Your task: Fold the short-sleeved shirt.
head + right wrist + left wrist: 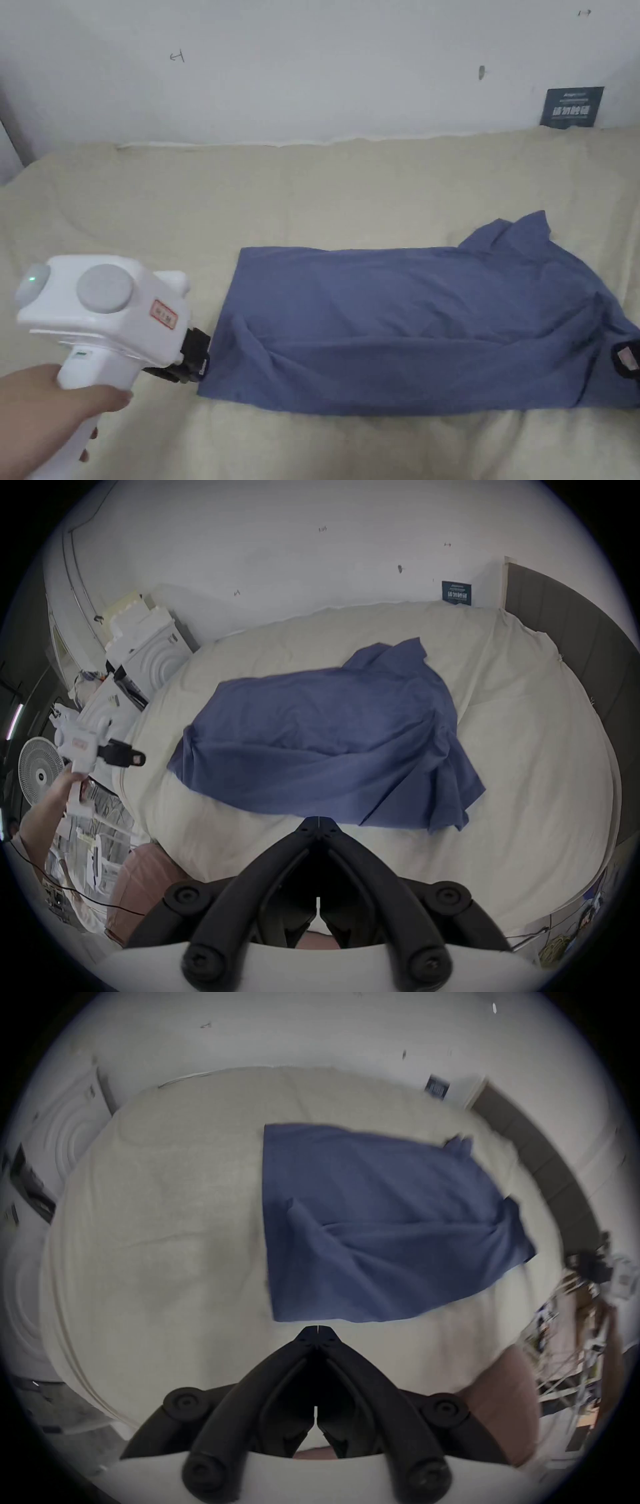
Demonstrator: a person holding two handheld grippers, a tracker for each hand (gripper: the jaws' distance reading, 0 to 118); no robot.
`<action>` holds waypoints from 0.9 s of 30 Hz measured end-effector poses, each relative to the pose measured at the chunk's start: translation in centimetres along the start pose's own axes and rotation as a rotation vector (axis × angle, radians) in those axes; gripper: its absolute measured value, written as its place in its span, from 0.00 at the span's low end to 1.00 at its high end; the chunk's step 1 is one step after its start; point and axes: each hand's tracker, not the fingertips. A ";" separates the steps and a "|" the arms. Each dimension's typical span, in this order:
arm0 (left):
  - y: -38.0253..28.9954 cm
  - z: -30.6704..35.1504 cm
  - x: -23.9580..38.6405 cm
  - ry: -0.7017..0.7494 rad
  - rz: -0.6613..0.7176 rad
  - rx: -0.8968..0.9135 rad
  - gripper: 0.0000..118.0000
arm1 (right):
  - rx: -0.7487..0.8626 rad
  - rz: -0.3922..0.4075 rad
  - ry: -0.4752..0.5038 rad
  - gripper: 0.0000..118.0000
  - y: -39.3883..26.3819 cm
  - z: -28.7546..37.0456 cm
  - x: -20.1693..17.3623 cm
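Observation:
A blue short-sleeved shirt [412,331] lies lengthwise on the beige bed [312,194], folded into a long band, with its collar end bunched at the right. My left gripper [199,359], white-bodied and held by a hand, hovers just off the shirt's left edge near the front corner. Its jaws are shut with nothing between them, as the left gripper view shows: left gripper [317,1328], shirt [381,1217]. My right gripper [627,361] sits at the right end by the sleeve. In the right gripper view the right gripper [317,821] is shut, tips just short of the shirt [329,739].
A white wall [312,75] runs behind the bed, with a dark sign [571,106] at the right. Beside the bed's left end stand white foam blocks [138,642] and a fan [38,771]. A dark headboard [571,636] borders the right end.

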 end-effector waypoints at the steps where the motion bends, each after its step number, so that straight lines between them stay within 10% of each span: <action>1: 0.7 -1.2 -0.3 0.009 0.007 -0.031 0.00 | -0.009 -0.005 -0.003 0.00 0.0 -0.2 0.0; 2: 1.7 -2.3 -0.8 -0.028 0.044 -0.056 0.01 | -0.016 -0.011 -0.005 0.00 -0.2 -0.3 0.0; 4: 2.7 -4.0 -1.3 -0.091 0.102 -0.085 0.55 | -0.024 -0.019 0.008 0.00 -0.5 -0.4 0.2; 6: 3.1 -4.7 -1.1 -0.024 0.130 -0.123 0.69 | -0.037 -0.030 0.024 0.00 -0.6 -0.4 0.4; 9: 4.0 -6.2 -1.1 0.148 0.063 -0.136 0.69 | -0.071 -0.031 0.035 0.00 -0.8 -0.8 0.7; 21: 4.9 -8.6 1.1 0.090 0.151 -0.225 0.67 | -0.169 -0.046 0.054 0.00 -1.3 -4.1 1.7; 23: 5.3 -8.2 0.7 0.075 0.161 -0.219 0.52 | -0.177 -0.046 0.060 0.00 -1.4 -4.1 1.8; 25: 5.0 -7.4 1.1 0.093 0.145 -0.195 0.03 | -0.177 -0.038 0.059 0.00 -1.5 -4.1 1.9; 27: 4.9 -7.4 1.2 0.082 0.103 -0.198 0.03 | -0.173 -0.035 0.059 0.00 -1.5 -4.1 2.1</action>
